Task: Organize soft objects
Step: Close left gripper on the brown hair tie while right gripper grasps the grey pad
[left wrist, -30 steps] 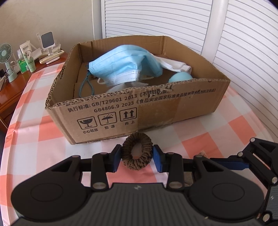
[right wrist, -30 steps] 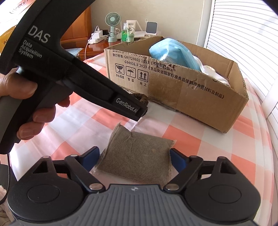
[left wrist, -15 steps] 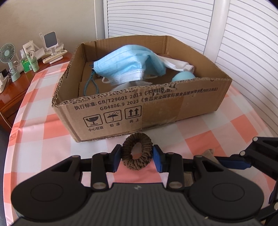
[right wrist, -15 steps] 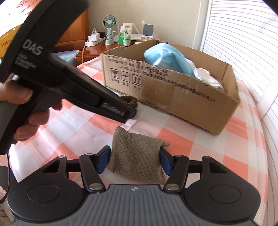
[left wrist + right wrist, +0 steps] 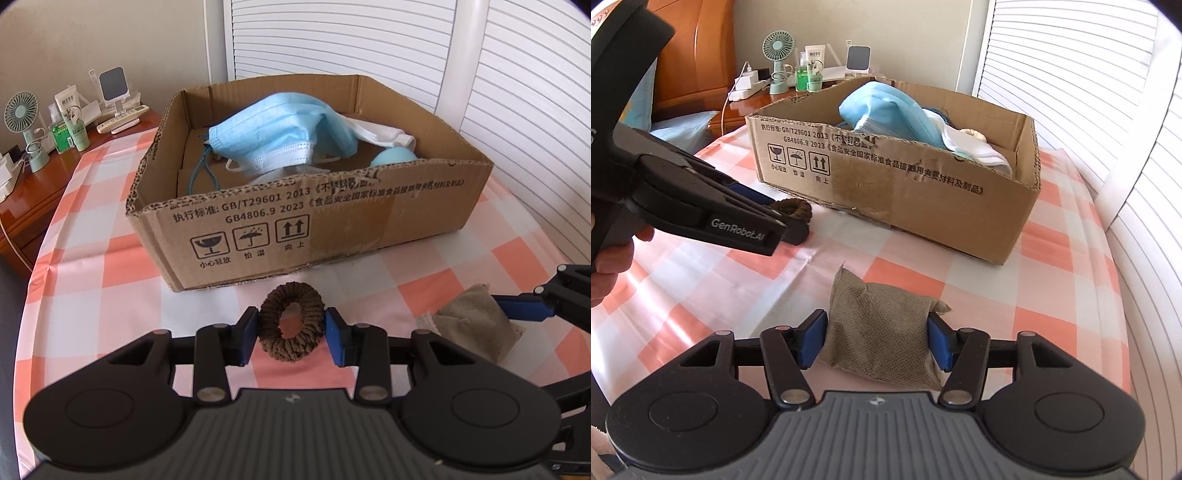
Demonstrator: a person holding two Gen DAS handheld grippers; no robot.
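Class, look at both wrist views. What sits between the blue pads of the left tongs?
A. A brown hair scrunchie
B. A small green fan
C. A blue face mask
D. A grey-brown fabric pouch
A: the left tongs have both pads pressed against the brown hair scrunchie, in front of the cardboard box.

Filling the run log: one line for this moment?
left gripper: shut on scrunchie | right gripper: shut on pouch | box: masks inside

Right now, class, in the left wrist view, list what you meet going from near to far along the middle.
Left tongs → brown hair tie → cardboard box → blue face mask → white louvred doors.
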